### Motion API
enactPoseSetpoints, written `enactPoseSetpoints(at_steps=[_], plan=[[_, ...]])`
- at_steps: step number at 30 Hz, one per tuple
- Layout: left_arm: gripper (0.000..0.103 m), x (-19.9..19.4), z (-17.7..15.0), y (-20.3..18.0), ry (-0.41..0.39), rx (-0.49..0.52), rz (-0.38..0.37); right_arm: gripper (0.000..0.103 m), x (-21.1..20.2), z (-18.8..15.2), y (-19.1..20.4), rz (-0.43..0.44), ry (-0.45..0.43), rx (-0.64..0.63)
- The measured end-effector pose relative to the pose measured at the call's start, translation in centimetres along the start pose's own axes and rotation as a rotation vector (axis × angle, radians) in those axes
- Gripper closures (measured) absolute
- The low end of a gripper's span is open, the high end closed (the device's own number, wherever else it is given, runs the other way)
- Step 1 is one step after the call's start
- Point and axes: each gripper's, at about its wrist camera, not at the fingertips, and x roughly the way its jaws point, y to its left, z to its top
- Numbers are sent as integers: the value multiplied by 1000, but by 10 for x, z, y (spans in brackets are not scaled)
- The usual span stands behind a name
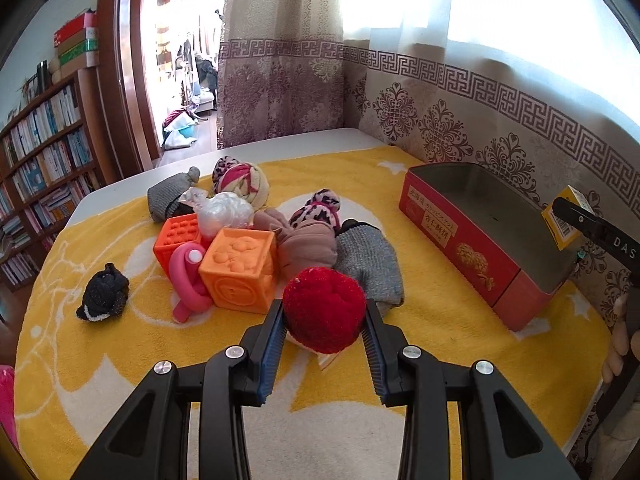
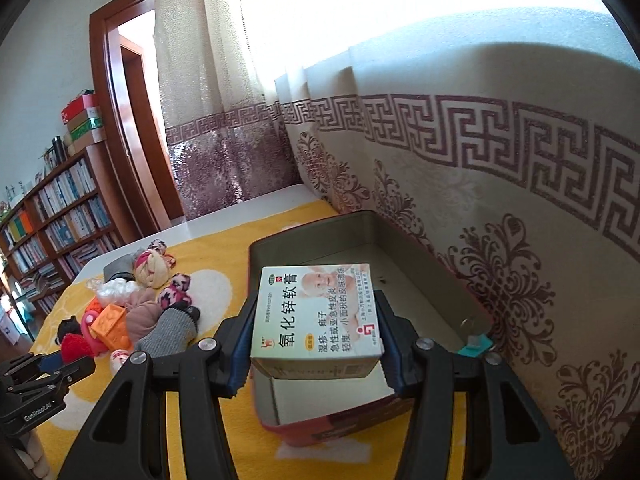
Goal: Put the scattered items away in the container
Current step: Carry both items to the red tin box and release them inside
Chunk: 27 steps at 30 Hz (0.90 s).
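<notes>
Left gripper [image 1: 325, 312] clamped on the red pom-pom [image 1: 323, 309]—remaining toy pile [image 1: 240, 248] just ahead of its fingertips. Right gripper [image 2: 316, 340] grips the ointment box [image 2: 316, 320] over the red tin [image 2: 372, 236]—tin interior directly beneath and ahead.

My left wrist camera looks forward and down along my left tongs [image 1: 324, 312], low and close over the yellow-covered surface [image 1: 440, 320], facing the curtain [image 1: 280, 60] and doorway [image 1: 176, 60]. My right wrist camera looks along my right tongs [image 2: 316, 316] from just above the red tin [image 2: 360, 224], toward the same curtained corner. Both views share the tin, the toy pile [image 1: 240, 240], the bookshelf [image 1: 44, 160], and each catches the other tongs at its edge.
</notes>
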Motion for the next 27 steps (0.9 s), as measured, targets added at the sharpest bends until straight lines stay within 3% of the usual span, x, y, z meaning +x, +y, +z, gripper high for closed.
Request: enactPoseSetpoints(at_steps=[6, 11, 27], plan=[[64, 1, 12, -34, -10, 53, -28, 33, 5, 5, -30, -43, -7, 60], [64, 5, 26, -65, -16, 94, -86, 32, -7, 10, -39, -41, -48, 83], [61, 36, 59, -163, 18, 174, -416, 30, -34, 21, -48, -62, -142, 133]])
